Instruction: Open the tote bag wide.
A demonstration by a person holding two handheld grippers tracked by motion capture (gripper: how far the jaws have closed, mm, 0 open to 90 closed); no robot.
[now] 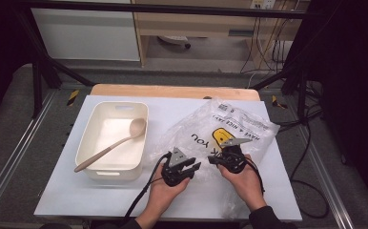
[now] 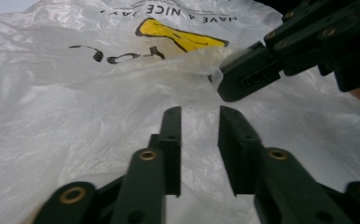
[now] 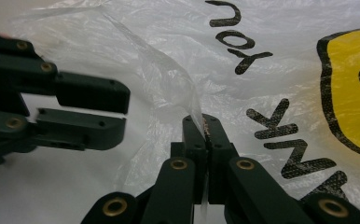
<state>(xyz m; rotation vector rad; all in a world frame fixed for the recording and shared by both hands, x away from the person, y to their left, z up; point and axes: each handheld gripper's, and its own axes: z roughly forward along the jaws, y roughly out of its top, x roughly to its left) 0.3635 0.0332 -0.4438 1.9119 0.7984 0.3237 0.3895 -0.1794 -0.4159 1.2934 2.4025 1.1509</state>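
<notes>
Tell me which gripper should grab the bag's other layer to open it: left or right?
Left, probably. The right gripper is shut on a thin fold of the plastic bag, so it is busy. The left gripper is open, holds nothing, and its jaws point at the film just below that pinched fold.

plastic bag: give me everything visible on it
The plastic bag is thin, translucent, crinkled film printed with black lettering and a yellow smiley face. It lies mostly flat and rumpled on the white table, right of the white bin. The right claw is shut on a fold of its edge, lifting that film into a ridge. The left claw is open, jaws apart just above the film, pointed at that pinched fold, not gripping.
</notes>
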